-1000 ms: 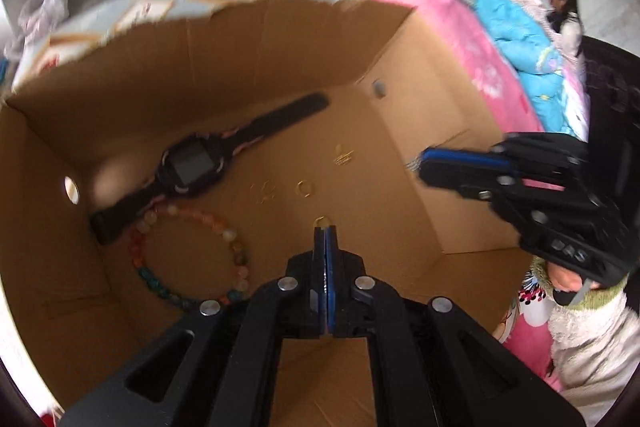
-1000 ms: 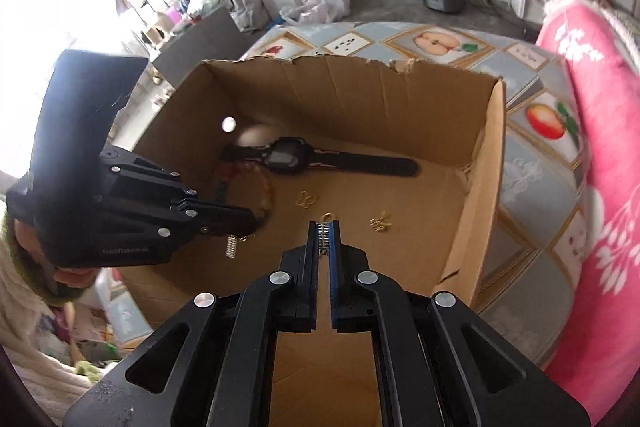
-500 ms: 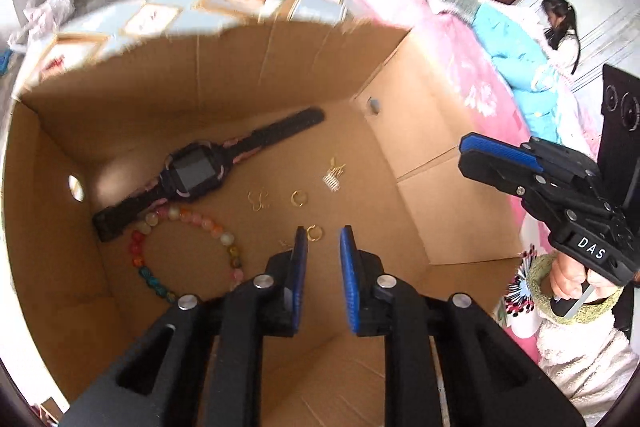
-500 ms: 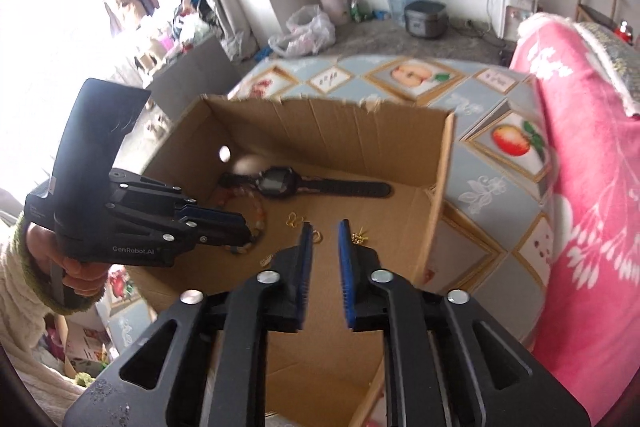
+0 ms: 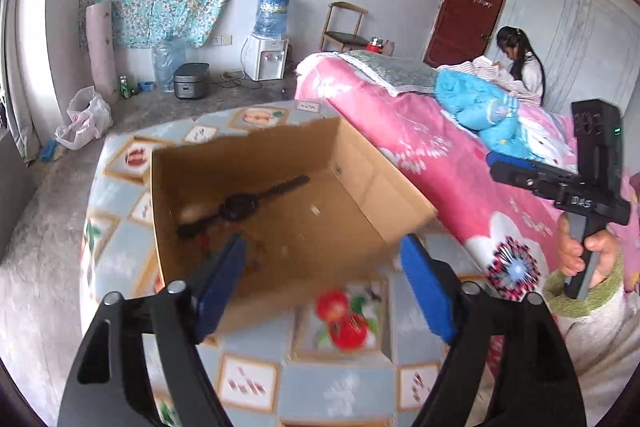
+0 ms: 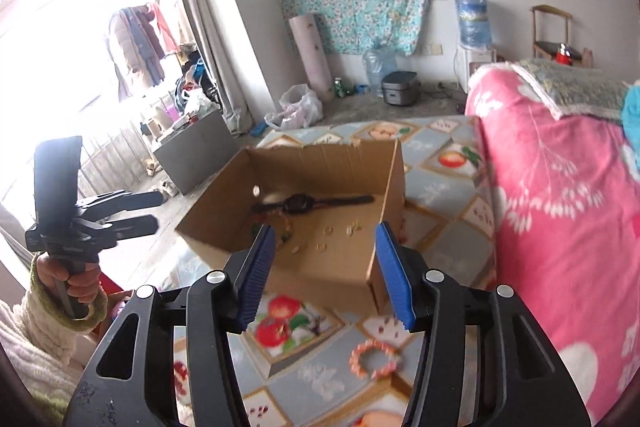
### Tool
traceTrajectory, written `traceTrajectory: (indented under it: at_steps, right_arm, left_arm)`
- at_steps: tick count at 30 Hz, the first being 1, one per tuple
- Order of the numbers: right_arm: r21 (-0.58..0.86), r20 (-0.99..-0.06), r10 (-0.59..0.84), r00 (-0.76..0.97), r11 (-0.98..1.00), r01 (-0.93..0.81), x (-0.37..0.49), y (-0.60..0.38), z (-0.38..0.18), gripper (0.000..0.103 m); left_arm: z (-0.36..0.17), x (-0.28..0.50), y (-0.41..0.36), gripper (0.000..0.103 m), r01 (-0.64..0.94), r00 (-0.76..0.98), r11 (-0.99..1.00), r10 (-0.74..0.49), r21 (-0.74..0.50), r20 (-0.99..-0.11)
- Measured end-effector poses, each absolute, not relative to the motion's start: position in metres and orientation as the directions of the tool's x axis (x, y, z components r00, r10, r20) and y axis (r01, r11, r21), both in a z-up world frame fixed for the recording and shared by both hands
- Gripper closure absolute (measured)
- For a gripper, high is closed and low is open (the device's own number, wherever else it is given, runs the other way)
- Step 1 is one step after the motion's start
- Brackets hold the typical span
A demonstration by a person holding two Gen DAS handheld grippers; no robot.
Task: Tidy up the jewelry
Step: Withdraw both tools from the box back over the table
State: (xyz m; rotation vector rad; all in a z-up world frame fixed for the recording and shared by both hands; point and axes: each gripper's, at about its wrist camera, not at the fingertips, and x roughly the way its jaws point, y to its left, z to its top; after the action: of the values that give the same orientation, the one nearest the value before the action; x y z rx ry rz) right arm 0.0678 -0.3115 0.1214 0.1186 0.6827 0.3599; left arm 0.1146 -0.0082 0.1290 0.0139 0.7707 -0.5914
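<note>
Above the patterned mat, both grippers were held with jaws spread wide and nothing between them.

At the left of the right wrist view, the left gripper (image 6: 138, 213) was gripped in a hand (image 6: 70, 277), clear of the cardboard box (image 6: 224, 227). Inside the box, a black watch (image 6: 298, 203) was laid near the far wall, with a bead bracelet (image 6: 285, 227) just in front of it and small gold earrings (image 6: 328, 230) scattered on the floor to its right. Nearer the camera, the right gripper (image 6: 324, 273) was raised short of the box's near edge. Outside the box, on the mat (image 6: 460, 239), a pink bead bracelet (image 6: 374, 357) was seen. A pink quilt (image 6: 560, 187) was spread at the far right.
</note>
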Motion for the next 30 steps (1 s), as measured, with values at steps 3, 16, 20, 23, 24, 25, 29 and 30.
traceTrajectory:
  at_steps: [3,16,20,23,24,25,29,30]
  right_arm:
    - [0.249,-0.629,0.343,0.698,0.939,-0.237,0.049,-0.314,0.092,0.050]
    - [0.272,-0.791,0.307,0.529,0.951,-0.146,0.062,-0.276,-0.001,0.054]
    - [0.300,-0.797,0.343,0.497,0.939,-0.167,0.073,-0.260,-0.015,0.076]
    - [0.332,-0.802,0.380,0.461,0.925,-0.184,0.082,-0.249,-0.026,0.092]
    - [0.349,-0.801,0.397,0.448,0.918,-0.189,0.088,-0.245,-0.031,0.093]
    - [0.358,-0.801,0.407,0.440,0.914,-0.193,0.091,-0.243,-0.033,0.096]
    - [0.360,-0.810,0.421,0.408,0.906,-0.222,0.107,-0.229,-0.043,0.098]
    - [0.355,-0.812,0.422,0.404,0.906,-0.231,0.109,-0.225,-0.044,0.098]
  left_arm:
    - [0.108,0.081,-0.008,0.014,0.488,0.578,0.855,-0.469,-0.178,-0.667]
    - [-0.030,0.085,-0.043,0.009,0.334,0.482,0.942,-0.171,0.000,-0.859]
    - [-0.042,0.096,-0.039,0.009,0.278,0.460,0.960,-0.158,-0.027,-0.874]
    - [-0.051,0.101,-0.037,0.008,0.263,0.441,0.965,-0.136,-0.018,-0.887]
    - [-0.052,0.100,-0.037,0.008,0.262,0.453,0.965,-0.124,-0.001,-0.883]
    - [-0.054,0.103,-0.034,0.006,0.261,0.455,0.965,-0.116,0.008,-0.883]
    - [-0.054,0.101,-0.030,0.006,0.259,0.479,0.966,-0.123,0.006,-0.869]
    - [-0.053,0.099,-0.027,0.006,0.261,0.487,0.965,-0.124,0.008,-0.865]
